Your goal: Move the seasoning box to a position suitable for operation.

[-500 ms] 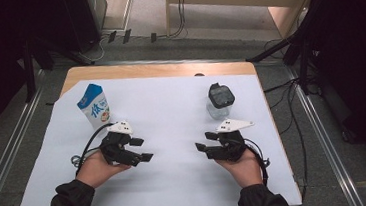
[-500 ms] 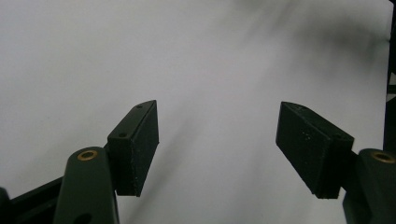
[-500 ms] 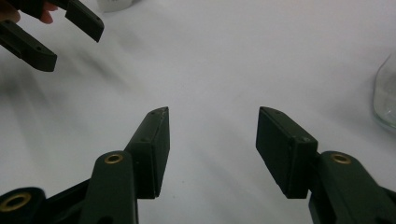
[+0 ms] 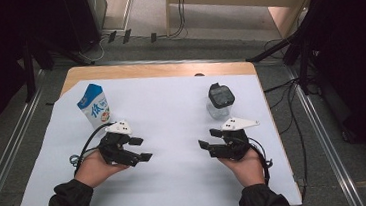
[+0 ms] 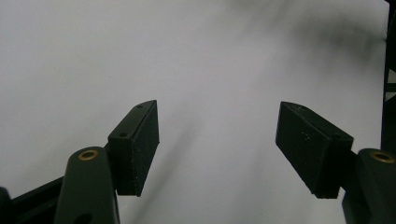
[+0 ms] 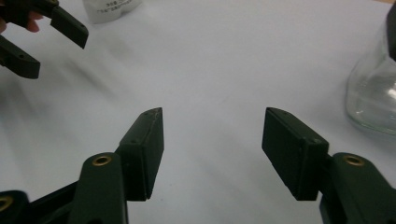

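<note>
A blue and white milk carton (image 4: 94, 105) stands upright at the back left of the white sheet (image 4: 172, 114). A clear glass jar (image 4: 220, 102) with a black lid stands at the back right. My left gripper (image 4: 141, 149) hovers just in front of the carton, open, pointing right toward the middle. Its own view has the jaws (image 5: 217, 121) wide apart over bare sheet. My right gripper (image 4: 206, 148) sits in front of the jar, open, pointing left. In its view (image 6: 213, 121) nothing lies between the pads; the jar (image 6: 373, 93) is at the right, and the left gripper (image 6: 51, 46) and carton base (image 6: 109, 9) are at the top left.
The sheet covers a wooden table whose far edge (image 4: 158, 70) shows bare. Metal rails (image 4: 5, 163) run along the floor on both sides, and cables (image 4: 285, 89) lie beyond the right edge. Both forearms come in from the near edge.
</note>
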The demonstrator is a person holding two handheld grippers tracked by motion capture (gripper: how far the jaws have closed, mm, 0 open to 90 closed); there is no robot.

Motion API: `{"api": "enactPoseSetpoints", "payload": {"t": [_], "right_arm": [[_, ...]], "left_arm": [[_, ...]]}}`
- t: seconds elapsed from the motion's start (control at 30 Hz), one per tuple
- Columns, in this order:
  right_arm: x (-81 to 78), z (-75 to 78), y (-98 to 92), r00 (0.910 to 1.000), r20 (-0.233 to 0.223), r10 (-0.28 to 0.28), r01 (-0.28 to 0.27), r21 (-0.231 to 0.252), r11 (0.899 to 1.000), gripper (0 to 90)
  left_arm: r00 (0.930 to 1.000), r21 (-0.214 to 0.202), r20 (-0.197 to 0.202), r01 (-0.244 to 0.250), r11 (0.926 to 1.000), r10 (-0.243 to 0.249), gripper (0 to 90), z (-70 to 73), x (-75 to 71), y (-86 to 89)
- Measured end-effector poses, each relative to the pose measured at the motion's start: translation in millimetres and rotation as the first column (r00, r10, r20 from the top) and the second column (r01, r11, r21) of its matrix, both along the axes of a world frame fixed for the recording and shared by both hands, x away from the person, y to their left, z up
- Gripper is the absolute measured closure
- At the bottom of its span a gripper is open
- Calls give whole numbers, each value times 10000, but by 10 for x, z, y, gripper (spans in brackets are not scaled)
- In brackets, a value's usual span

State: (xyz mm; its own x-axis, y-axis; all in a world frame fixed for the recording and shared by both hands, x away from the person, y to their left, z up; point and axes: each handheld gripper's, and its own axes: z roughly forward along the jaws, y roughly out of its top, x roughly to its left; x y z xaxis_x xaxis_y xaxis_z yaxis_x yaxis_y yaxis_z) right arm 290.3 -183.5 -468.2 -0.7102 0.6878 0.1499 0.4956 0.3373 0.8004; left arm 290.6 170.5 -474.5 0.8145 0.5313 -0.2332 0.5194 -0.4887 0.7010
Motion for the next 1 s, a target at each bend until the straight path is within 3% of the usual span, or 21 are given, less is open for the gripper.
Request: {"api": "enactPoseSetpoints", "payload": {"t": [0.27, 0.43, 0.53, 0.6, 0.73, 1.0], "right_arm": [[4, 36, -71, 9985, 6, -546, 545, 241, 9982, 302], [30, 84, -134, 9913, 171, -1306, 1299, 376, 9908, 148], [38, 109, -146, 9880, 220, -1530, 1522, 340, 9878, 129], [62, 122, -147, 9855, 193, -1688, 1682, 290, 9853, 56], [100, 126, -162, 9804, 137, -1967, 1964, 187, 9803, 0], [205, 139, -221, 9665, 138, -2565, 2562, 194, 9664, 0]], "left_arm": [[10000, 23, 16, -62, 10000, 62, 315, 10, 7, 4], [10000, -37, -16, -62, 10000, 62, 314, 15, 9, 16], [10000, -3, -43, -72, 10000, 72, 314, 17, 9, 17], [10000, -17, -46, -43, 10000, 43, 314, 18, 7, 18], [10000, -24, 13, -43, 10000, 43, 310, 27, -7, 10], [10000, -23, 36, -34, 10000, 34, 302, 40, -29, 7]]}}
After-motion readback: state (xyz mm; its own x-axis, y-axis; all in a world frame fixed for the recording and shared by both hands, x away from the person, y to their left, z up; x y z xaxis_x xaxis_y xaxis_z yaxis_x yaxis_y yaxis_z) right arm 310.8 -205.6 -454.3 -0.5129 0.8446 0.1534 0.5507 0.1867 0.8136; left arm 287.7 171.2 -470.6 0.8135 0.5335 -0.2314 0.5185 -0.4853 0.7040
